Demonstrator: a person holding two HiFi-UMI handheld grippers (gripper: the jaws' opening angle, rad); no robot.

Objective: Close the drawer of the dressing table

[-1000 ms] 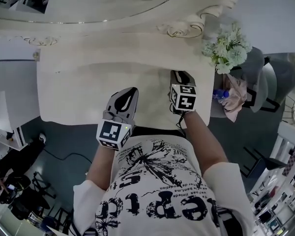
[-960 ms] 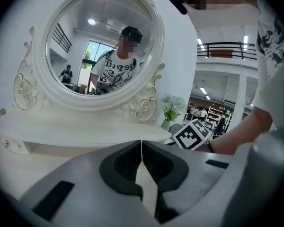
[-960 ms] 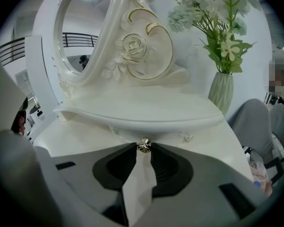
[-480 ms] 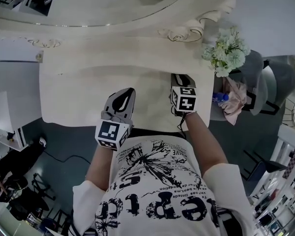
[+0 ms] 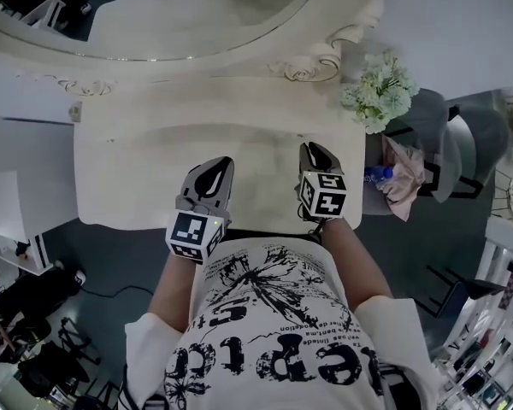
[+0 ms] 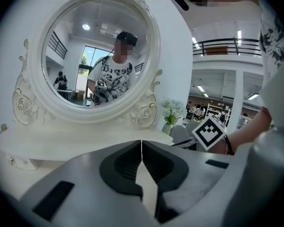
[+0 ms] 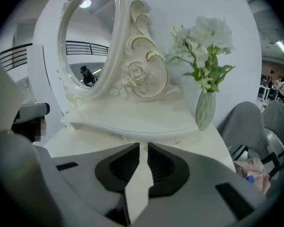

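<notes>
The cream dressing table (image 5: 128, 178) lies below me, and its front edge meets my shirt. No drawer front shows in any view. My left gripper (image 5: 215, 166) hovers over the table top near the front edge, its jaws shut with nothing in them (image 6: 141, 143). To its right my right gripper (image 5: 312, 149) hangs above the table top. Its jaws are closing, with a narrow gap and nothing between them (image 7: 143, 148). Both point toward the oval mirror (image 6: 97, 51).
A raised shelf (image 7: 132, 122) runs under the mirror (image 5: 154, 15). A vase of white flowers (image 7: 206, 103) stands at the table's right end (image 5: 376, 92). Right of the table are a grey chair (image 5: 462, 135), a pink cloth (image 5: 402, 178) and a bottle.
My right gripper has drawn back toward my body, away from the mirror. The left gripper has stayed about where it was.
</notes>
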